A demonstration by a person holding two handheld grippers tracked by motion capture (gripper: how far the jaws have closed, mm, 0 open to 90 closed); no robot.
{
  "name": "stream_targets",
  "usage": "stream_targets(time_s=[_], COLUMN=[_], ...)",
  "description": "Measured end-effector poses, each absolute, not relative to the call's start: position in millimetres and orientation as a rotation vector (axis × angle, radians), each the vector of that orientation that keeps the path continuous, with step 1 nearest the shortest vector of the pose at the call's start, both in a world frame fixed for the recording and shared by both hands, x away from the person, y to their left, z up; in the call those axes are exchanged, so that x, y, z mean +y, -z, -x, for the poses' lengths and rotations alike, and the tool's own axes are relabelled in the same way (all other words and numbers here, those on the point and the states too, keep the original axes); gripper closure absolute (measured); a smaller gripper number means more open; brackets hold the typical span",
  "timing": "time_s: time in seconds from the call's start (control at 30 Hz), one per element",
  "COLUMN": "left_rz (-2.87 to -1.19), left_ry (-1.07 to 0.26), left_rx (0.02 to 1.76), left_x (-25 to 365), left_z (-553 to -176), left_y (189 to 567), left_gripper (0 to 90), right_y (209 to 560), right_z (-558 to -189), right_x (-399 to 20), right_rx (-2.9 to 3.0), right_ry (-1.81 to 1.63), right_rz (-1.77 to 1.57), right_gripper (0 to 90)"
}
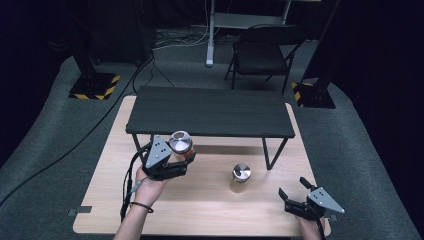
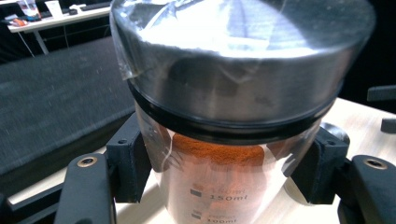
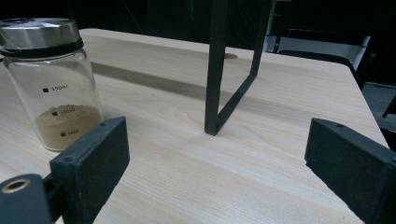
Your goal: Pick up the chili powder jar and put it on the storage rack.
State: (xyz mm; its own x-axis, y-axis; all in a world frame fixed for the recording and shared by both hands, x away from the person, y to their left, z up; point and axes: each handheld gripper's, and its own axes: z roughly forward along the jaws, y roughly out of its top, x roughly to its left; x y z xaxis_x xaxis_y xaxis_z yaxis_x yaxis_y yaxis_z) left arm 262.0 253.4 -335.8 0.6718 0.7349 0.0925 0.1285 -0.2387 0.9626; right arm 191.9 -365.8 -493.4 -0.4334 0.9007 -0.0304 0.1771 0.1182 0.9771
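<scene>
My left gripper (image 1: 176,161) clamps the orange-powder jar (image 1: 182,145); I keep it upright toward the black shelf (image 1: 210,112). My right gripper (image 1: 296,192) rests with its jaws apart, holding nothing.

A folding chair (image 1: 262,52) stands beyond the black shelf (image 1: 210,112).

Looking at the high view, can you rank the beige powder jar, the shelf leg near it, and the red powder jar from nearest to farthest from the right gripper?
From the right gripper, open at the table's near right corner:
1. Beige powder jar, standing on the table just to its left.
2. Shelf leg, beyond the jar toward the black shelf; fairly close to the jar in distance.
3. Red powder jar, far left, clamped in the left gripper.
</scene>
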Motion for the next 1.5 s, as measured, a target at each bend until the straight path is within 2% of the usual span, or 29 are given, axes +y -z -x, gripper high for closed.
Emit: stream_targets(time_s=[0.57, 1.07, 1.5], left_rz=[-1.681, -1.704, -1.734], left_ry=[-0.664, -0.711, -0.719], left_rx=[0.724, 0.882, 0.922], left_x=[251.5, 223.6, 207.5], left_z=[-282.2, -326.6, -340.0], left_y=[307.0, 279.1, 276.1], left_gripper=[31.9, 31.8, 31.7], right_y=[493.2, 493.3, 492.5], right_z=[-192.3, -192.1, -192.8], right_x=[-366.2, -366.1, -365.9], right_rx=[1.725, 1.725, 1.735], right_ry=[-1.367, -1.367, -1.361], right_rz=[-1.060, -1.056, -1.049], right_gripper=[5.8, 5.9, 6.1])
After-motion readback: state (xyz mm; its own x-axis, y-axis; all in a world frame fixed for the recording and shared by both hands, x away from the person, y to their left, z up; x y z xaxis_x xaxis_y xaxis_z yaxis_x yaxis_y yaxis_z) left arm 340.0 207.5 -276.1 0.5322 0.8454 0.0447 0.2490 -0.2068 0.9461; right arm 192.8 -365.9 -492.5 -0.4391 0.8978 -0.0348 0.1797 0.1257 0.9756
